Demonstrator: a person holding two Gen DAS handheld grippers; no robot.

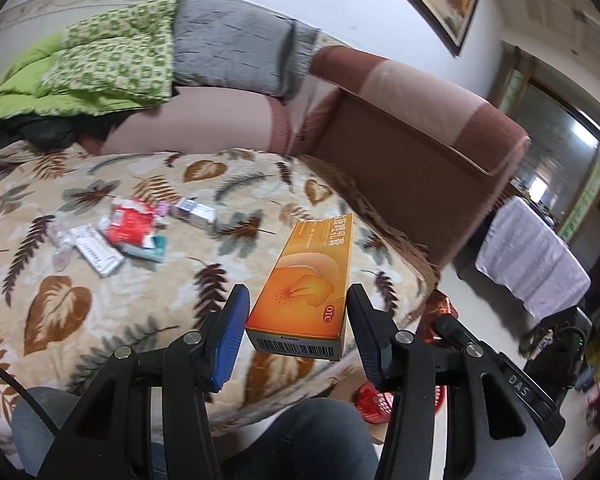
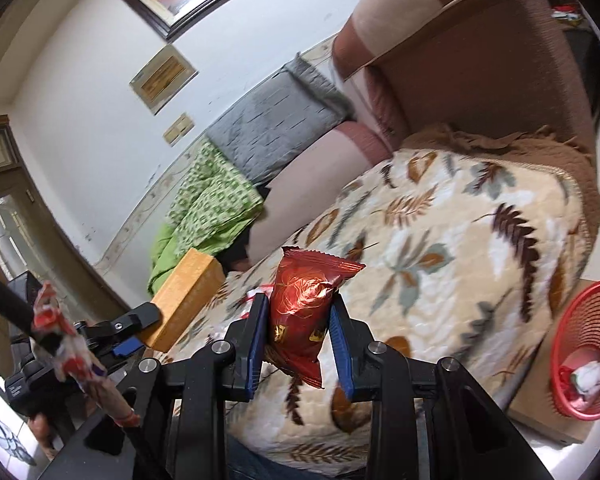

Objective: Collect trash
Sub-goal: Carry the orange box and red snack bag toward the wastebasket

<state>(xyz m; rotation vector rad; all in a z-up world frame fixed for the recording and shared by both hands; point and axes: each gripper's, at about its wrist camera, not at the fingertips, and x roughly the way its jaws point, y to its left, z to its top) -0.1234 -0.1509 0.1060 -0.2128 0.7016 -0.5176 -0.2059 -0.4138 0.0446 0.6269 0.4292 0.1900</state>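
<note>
A sofa [image 1: 412, 128] with brown and pink panels is standing ahead of both grippers, and a leaf-patterned blanket [image 1: 112, 292] is covering its seat just below them. A grey cushion [image 1: 236, 48] and a green patterned quilt [image 1: 112, 60] are lying far ahead against the wall. A red mesh basket [image 2: 588, 344] is sitting low to the right of the right gripper [image 2: 300, 344], on a cardboard box beside the sofa, with some crumpled trash already inside. An orange medicine box [image 1: 304, 280] is sitting between the blue pads of the left gripper [image 1: 296, 332]; the right pad is touching it, but a thin gap is showing on the left side, so I cannot tell if the box is really clamped. The right gripper is squeezing a red snack wrapper [image 2: 304, 312] upright between its narrow jaws. A small pile of packets and boxes [image 1: 132, 232] is lying on the blanket, ahead and to the left of the left gripper.
</note>
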